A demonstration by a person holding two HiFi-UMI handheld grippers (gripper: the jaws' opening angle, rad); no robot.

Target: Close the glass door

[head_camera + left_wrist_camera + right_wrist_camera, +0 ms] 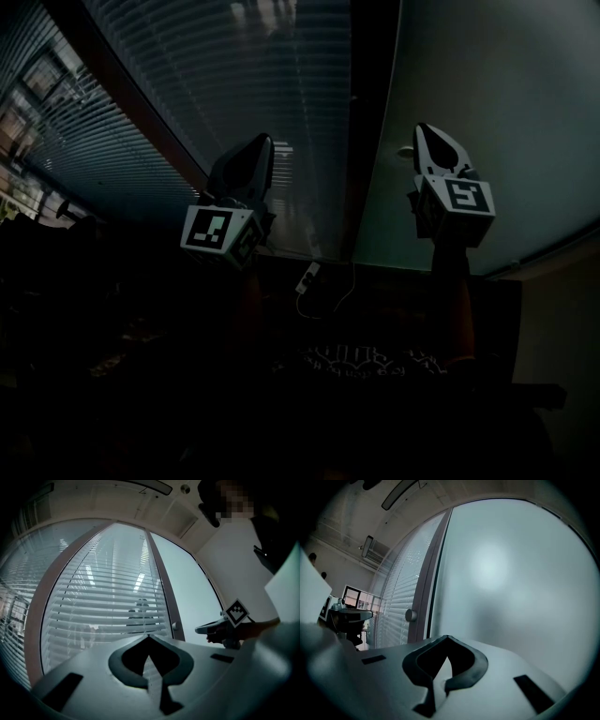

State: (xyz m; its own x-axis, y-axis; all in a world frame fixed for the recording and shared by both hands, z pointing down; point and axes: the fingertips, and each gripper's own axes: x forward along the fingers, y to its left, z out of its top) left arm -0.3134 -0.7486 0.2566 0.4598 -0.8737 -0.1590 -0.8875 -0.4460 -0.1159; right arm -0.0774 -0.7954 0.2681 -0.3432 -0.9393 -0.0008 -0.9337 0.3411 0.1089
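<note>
I hold both grippers up in front of the door (234, 75), and neither touches it. I take the door to be the pane with the blinds. A brown frame (161, 588) runs round it and carries a small round knob (411, 615) on its right edge. Just past that edge stands a frosted pane (511, 573).

My left gripper (149, 636) points at the blinds, a little left of the knob. Its jaws are together with nothing between them. My right gripper (447, 637) faces the frosted pane, with the knob off to its left. Its jaws are also pressed together and hold nothing. In the head view the two sit side by side, well apart, one on each side of the frame.

I judge this to be the approach, with the push not yet begun. In the right gripper view a thin dark line runs between the frame and the frosted pane. That may be the gap I have to close, though I cannot tell whether the door is ajar or which way it travels.

Next I need to bring a gripper onto the frame beside the knob. With the jaws closed I can press the tip there and push steadily. If the door needs pulling, I must open the jaws and take the knob instead. I should stay off the bare glass, where a tip would likely slip.
</note>
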